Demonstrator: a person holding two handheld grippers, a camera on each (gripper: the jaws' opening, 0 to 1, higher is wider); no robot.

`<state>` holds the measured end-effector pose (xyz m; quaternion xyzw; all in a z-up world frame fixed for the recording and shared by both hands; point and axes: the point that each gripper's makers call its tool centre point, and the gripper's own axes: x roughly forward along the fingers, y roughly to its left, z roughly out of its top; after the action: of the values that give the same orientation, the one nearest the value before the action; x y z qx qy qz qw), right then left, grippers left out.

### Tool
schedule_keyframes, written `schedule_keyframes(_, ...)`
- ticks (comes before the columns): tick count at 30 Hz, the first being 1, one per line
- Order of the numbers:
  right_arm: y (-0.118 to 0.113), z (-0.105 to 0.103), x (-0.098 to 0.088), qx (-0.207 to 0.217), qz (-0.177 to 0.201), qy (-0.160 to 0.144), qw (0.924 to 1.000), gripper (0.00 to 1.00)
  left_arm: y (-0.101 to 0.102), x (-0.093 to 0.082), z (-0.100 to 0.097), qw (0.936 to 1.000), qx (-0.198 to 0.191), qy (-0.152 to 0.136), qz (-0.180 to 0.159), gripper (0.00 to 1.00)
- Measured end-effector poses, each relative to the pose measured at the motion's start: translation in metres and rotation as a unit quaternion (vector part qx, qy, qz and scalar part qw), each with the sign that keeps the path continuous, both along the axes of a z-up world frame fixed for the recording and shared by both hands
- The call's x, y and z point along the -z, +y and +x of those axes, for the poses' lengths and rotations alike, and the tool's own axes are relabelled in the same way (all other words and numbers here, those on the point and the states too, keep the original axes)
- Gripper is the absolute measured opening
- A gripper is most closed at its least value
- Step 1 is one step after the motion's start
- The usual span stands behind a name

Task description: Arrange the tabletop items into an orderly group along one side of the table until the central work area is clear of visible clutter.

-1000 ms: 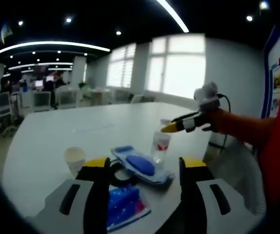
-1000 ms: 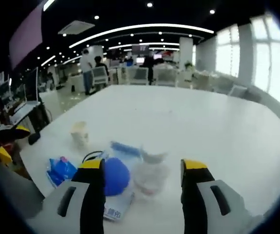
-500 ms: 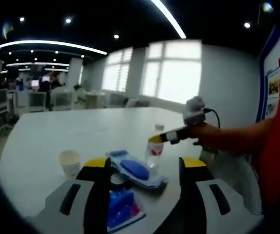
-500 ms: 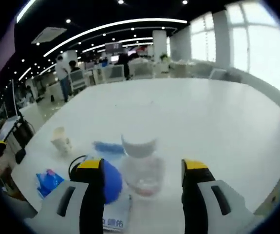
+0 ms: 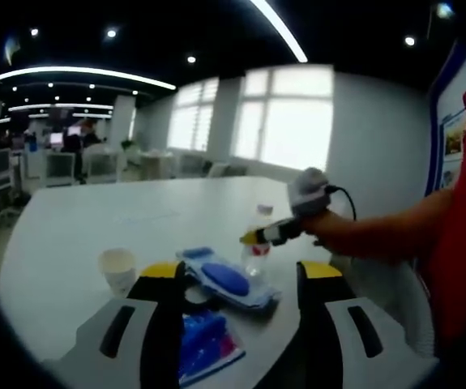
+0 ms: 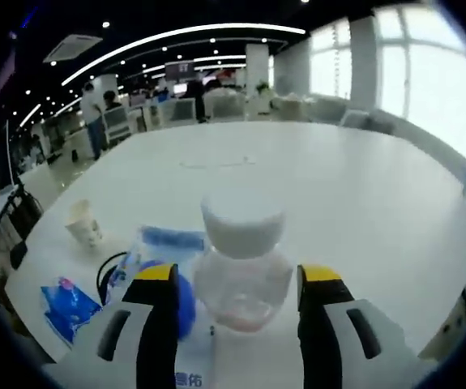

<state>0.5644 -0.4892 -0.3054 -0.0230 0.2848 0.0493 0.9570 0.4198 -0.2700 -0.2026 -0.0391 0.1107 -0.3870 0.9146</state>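
Observation:
A clear plastic bottle (image 6: pixel 245 267) with a white cap stands between the jaws of my right gripper (image 6: pixel 238 275), which is open with the jaws close on either side of it. In the left gripper view the same bottle (image 5: pixel 256 247) stands past a packaged blue mouse (image 5: pixel 226 279), with the right gripper (image 5: pixel 254 237) reaching to it from a red-sleeved arm. My left gripper (image 5: pixel 241 271) is open over a blue packet (image 5: pixel 204 340) and a black cable (image 5: pixel 192 295). A paper cup (image 5: pixel 119 268) stands to the left.
The white table (image 6: pixel 338 186) stretches far ahead, with its edge near on the right. On it I see the paper cup (image 6: pixel 83 231), the blue packet (image 6: pixel 66 298), the black cable (image 6: pixel 104 274) and the mouse package (image 6: pixel 168 241). Office desks and people stand far behind.
My right gripper has moved forward to the bottle, which now stands large between its jaws. The left gripper has hardly moved.

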Motion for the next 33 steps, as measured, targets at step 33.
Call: schedule_keyframes(33,-0.017,-0.002,0.01,-0.016,-0.002,0.015,0.9998,0.41,-0.002,0.001,-0.003,1.0,-0.003,0.001,0.005,0.51)
